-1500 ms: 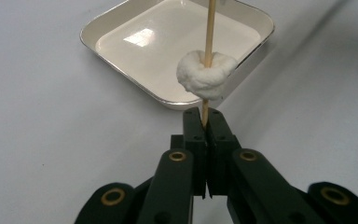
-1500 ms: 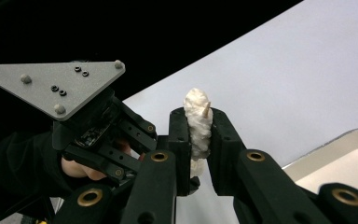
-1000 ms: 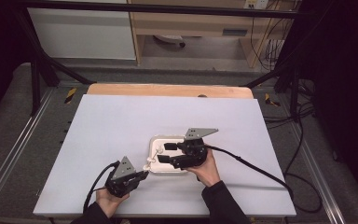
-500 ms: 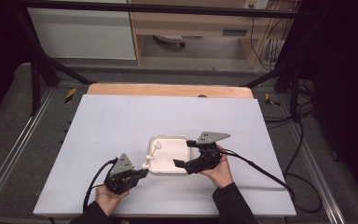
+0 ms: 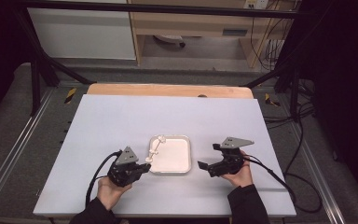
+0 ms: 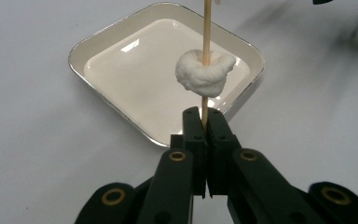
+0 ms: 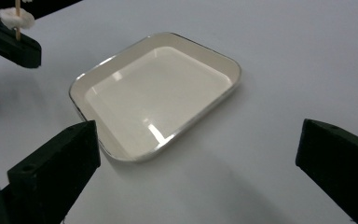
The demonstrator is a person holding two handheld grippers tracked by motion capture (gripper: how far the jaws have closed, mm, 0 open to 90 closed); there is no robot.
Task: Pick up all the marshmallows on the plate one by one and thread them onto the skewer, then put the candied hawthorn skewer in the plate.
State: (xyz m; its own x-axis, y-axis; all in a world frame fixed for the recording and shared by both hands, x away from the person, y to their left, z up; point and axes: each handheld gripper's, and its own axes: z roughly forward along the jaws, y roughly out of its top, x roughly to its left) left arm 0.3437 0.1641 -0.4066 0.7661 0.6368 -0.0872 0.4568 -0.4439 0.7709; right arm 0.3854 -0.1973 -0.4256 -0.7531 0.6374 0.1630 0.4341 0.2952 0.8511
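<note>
In the high view we see the left gripper [image 5: 145,167] at lower centre-left of the frame, its jaws pressed together on the lower end of a thin wooden skewer [image 5: 154,153]. In the left gripper view, the skewer [image 6: 205,46] rises straight up from between the two black jaws at bottom centre and runs off the top edge. A soft white lump, like a marshmallow [image 6: 205,72], is threaded on the stick a little above the jaws. In the high view a second white piece [image 5: 161,138] sits at the skewer's far tip, over the upper left corner of the tray.

Behind the stick lies a shallow white tray [image 6: 107,39] with a silver rim and rounded corners, resting on the white table [image 5: 121,116]. In the high view the tray [image 5: 179,161] sits at the centre of the frame, between the two grippers, and the skewer slants across its left edge.

The right gripper [image 5: 207,166] is at lower centre-right, just beside the tray's right edge. Its jaws have just been opening and now stand spread wide, with nothing between them. In the right gripper view, the two jaws rise from the bottom corners, and the tray [image 7: 223,60] lies on the table beyond them, in the middle of the frame.
</note>
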